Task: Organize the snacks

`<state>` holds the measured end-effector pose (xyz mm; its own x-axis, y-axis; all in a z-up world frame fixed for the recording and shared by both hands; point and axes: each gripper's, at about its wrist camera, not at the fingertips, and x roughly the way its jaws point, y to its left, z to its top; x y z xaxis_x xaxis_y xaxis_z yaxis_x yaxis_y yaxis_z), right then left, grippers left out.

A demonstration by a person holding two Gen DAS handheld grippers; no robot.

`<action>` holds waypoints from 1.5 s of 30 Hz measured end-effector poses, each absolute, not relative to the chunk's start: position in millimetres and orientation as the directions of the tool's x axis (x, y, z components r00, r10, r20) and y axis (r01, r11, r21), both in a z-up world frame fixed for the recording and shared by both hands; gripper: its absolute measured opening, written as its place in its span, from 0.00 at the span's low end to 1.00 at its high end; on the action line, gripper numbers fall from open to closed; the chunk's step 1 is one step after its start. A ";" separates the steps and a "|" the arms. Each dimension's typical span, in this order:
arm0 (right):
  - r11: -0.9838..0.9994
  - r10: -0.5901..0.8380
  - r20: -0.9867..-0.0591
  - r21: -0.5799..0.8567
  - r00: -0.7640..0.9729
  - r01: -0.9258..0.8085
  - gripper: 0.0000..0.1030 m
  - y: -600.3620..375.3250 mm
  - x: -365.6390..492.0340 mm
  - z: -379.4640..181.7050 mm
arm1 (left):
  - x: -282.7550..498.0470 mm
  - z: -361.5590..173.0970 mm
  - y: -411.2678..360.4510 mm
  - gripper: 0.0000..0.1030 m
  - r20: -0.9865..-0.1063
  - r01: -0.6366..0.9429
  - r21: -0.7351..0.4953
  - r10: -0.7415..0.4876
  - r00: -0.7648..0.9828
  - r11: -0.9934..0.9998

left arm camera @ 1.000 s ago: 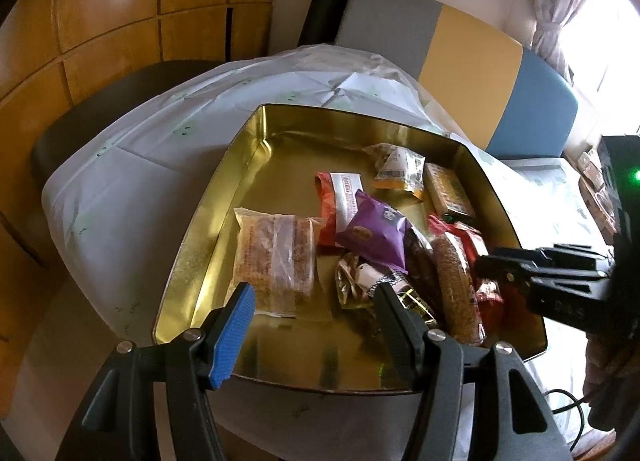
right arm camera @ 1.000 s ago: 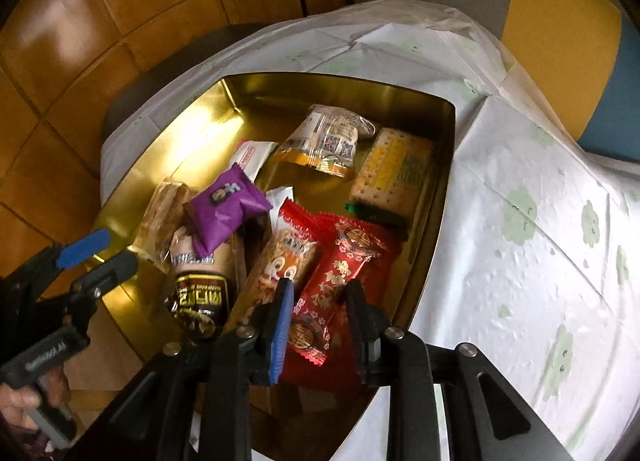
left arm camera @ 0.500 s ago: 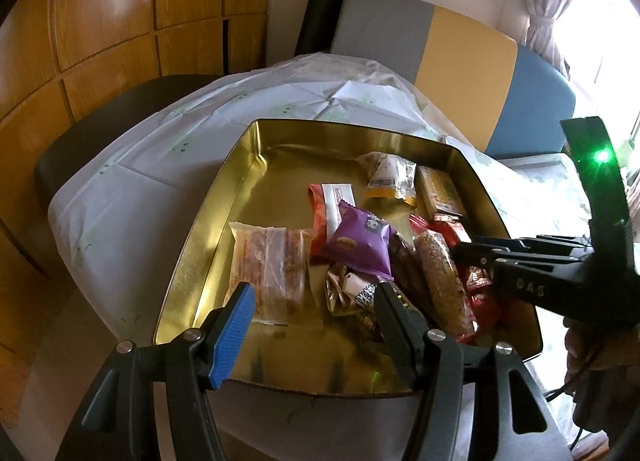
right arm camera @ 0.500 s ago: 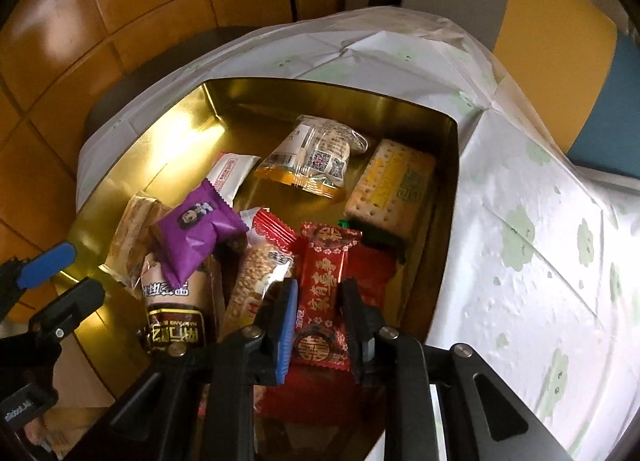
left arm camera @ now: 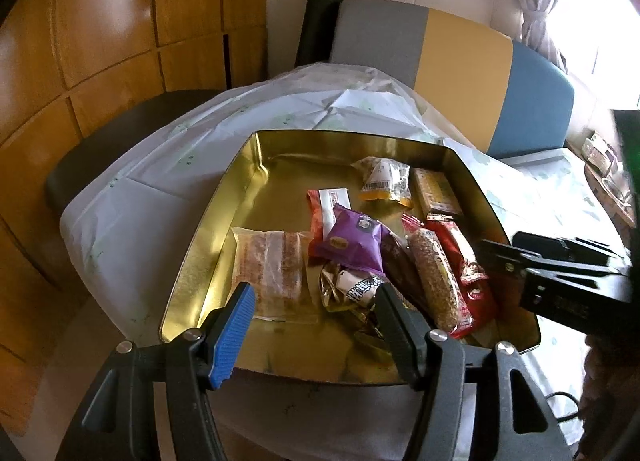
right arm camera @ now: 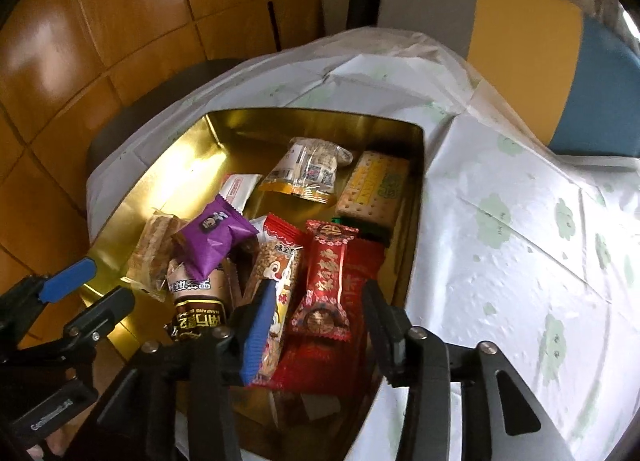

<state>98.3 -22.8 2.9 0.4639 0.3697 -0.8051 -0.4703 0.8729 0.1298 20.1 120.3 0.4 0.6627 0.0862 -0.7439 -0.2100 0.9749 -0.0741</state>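
Observation:
A gold tin tray (left arm camera: 208,237) (right arm camera: 188,165) holds several snack packets: a purple packet (left arm camera: 354,239) (right arm camera: 214,235), a clear packet of brown biscuits (left arm camera: 272,269), a red packet (right arm camera: 326,285) (left arm camera: 460,261), a peanut bar (left arm camera: 434,281) (right arm camera: 276,277) and a cracker pack (right arm camera: 374,185). My left gripper (left arm camera: 314,315) is open and empty above the tray's near edge. My right gripper (right arm camera: 320,317) is open, its fingers on either side of the red packet, just above it.
The tray sits on a white tablecloth with green flowers (right arm camera: 520,221). A grey, yellow and blue bench back (left arm camera: 460,49) stands behind the table. Wooden wall panels (left arm camera: 100,41) are at the left. A dark chair (left arm camera: 120,149) is at the table's far left.
My right gripper has opened wider and pulled back slightly above the red packet. My left gripper has drawn back a little; it stays open.

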 end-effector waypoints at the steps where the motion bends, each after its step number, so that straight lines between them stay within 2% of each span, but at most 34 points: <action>1: 0.879 0.367 -0.797 0.128 0.479 -0.460 0.52 -25.9 94.0 5.4 | 18.9 0.8 119.8 0.62 -0.742 -0.212 -0.073 0.089 0.664 0.974; 4: 0.896 0.363 -0.774 0.137 0.519 -0.422 0.60 -36.5 82.2 13.5 | 14.7 2.6 116.7 0.62 -0.734 -0.214 -0.071 0.095 0.673 0.974; 12: 0.935 0.330 -0.713 0.157 0.619 -0.317 0.65 -68.9 40.4 25.1 | -4.5 6.3 109.4 0.62 -0.706 -0.219 -0.075 0.104 0.701 0.973; 16: 0.950 0.293 -0.705 0.137 0.646 -0.281 0.68 -74.7 23.9 22.1 | -8.9 6.7 107.3 0.74 -0.705 -0.248 -0.056 0.138 0.696 0.967; 20: 0.960 0.267 -0.699 0.133 0.663 -0.247 0.70 -80.0 13.5 16.9 | -10.4 9.6 106.3 0.74 -0.690 -0.277 -0.026 0.184 0.700 0.960; 26: 0.963 0.261 -0.706 0.142 0.658 -0.229 0.72 -84.5 8.9 14.8 | -14.7 14.7 107.1 0.74 -0.668 -0.280 -0.045 0.180 0.722 0.959; 33: 0.963 0.260 -0.699 0.133 0.667 -0.235 0.74 -84.5 3.5 17.7 | -19.0 18.0 105.0 0.74 -0.646 -0.302 -0.010 0.225 0.730 0.953; 45: 0.963 0.255 -0.696 0.119 0.671 -0.242 0.75 -79.5 1.3 17.4 | -21.0 17.3 106.7 0.71 -0.645 -0.286 -0.029 0.201 0.737 0.958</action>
<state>1.3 -79.5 17.4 0.6711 0.2548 -0.6962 -0.2418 0.9629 0.1194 -21.0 106.7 17.3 0.7373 0.2008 -0.6451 -0.2859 0.9578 -0.0286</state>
